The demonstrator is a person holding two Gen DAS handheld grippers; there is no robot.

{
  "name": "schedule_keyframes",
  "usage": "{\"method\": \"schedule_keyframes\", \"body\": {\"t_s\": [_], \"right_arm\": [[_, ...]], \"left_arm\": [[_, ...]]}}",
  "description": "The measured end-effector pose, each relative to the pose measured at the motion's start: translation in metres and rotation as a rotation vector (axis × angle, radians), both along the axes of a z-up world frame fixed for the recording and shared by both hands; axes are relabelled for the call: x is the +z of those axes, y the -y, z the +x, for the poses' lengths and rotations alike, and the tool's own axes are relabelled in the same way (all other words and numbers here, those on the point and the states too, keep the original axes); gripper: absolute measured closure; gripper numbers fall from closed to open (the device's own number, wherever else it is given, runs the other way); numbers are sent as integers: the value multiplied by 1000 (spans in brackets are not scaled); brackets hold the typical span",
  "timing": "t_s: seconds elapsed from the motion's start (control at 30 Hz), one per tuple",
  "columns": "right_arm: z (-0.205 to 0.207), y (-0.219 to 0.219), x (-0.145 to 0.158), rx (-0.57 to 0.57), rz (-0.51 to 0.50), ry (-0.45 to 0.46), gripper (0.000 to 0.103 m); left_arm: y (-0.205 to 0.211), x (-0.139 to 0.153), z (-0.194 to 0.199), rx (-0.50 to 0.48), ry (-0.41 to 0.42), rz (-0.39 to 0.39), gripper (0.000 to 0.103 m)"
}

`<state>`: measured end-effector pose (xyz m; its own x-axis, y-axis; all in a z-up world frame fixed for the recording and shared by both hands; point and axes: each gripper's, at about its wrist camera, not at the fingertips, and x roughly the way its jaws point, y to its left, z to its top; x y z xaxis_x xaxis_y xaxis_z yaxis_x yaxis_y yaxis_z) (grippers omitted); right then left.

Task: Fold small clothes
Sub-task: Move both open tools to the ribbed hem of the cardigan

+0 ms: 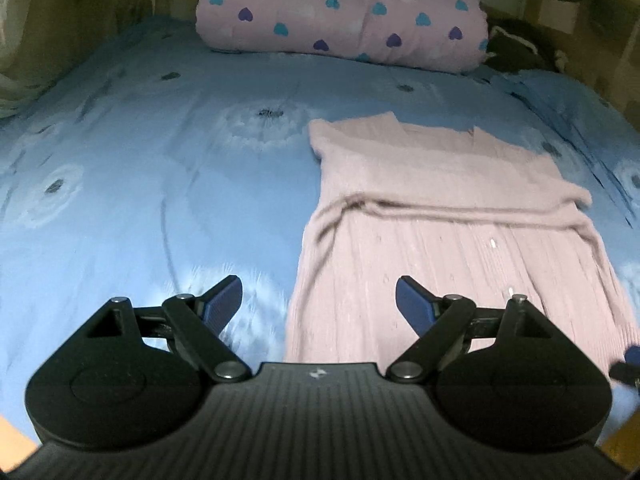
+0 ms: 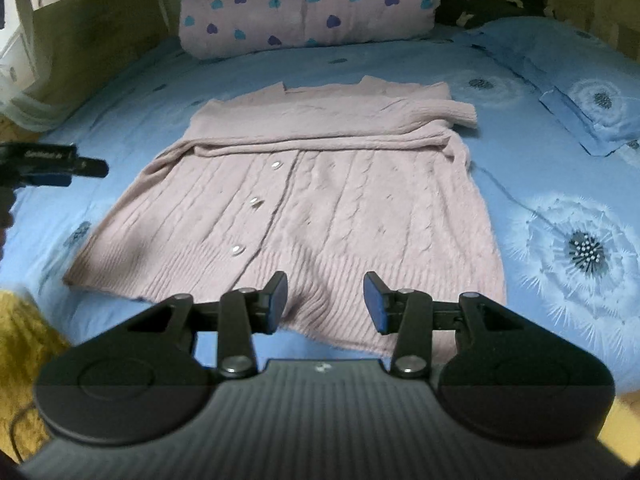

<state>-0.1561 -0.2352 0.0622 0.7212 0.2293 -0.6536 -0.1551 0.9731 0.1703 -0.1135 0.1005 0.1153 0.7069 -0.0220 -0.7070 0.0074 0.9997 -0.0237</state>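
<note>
A pale pink cable-knit cardigan (image 2: pixel 304 204) lies flat on the blue bed, buttons up, with both sleeves folded across its chest. It also shows in the left wrist view (image 1: pixel 448 216). My right gripper (image 2: pixel 325 300) is open and empty, just above the cardigan's hem. My left gripper (image 1: pixel 319 304) is open and empty over the cardigan's left hem edge; it also shows from the side in the right wrist view (image 2: pixel 76 168). A bit of the right gripper (image 1: pixel 628 364) shows at the right edge of the left wrist view.
The bed has a blue dandelion-print cover (image 1: pixel 160 184). A rolled pink quilt with hearts (image 2: pixel 308 8) lies at the head. A blue pillow (image 2: pixel 568 80) sits at the right. Dark clothes (image 2: pixel 488 4) lie behind it. Yellow fabric (image 2: pixel 24 344) sits at the near left edge.
</note>
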Motion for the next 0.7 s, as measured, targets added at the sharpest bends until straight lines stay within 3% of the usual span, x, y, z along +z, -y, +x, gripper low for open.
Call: {"method": "schedule_keyframes", "body": {"t_s": [0.17, 0.27, 0.43, 0.5, 0.57, 0.7], "right_arm": [[-11, -8, -4, 50, 15, 37, 58], [-16, -15, -4, 66, 3, 45, 58], [-25, -26, -5, 98, -76, 78, 58], [-26, -29, -8, 101, -109, 74, 53], [-25, -28, -11, 98, -104, 52, 40], [-25, -30, -16, 102, -136, 42, 40]], "left_arm": [[10, -5, -42, -35, -8, -13, 15], [23, -12, -61, -77, -6, -34, 9], [43, -27, -76, -148, -47, -13, 9], [47, -34, -77, -167, -64, 14, 8], [51, -41, -77, -185, -84, 43, 8], [59, -56, -73, -228, -122, 93, 8]]}}
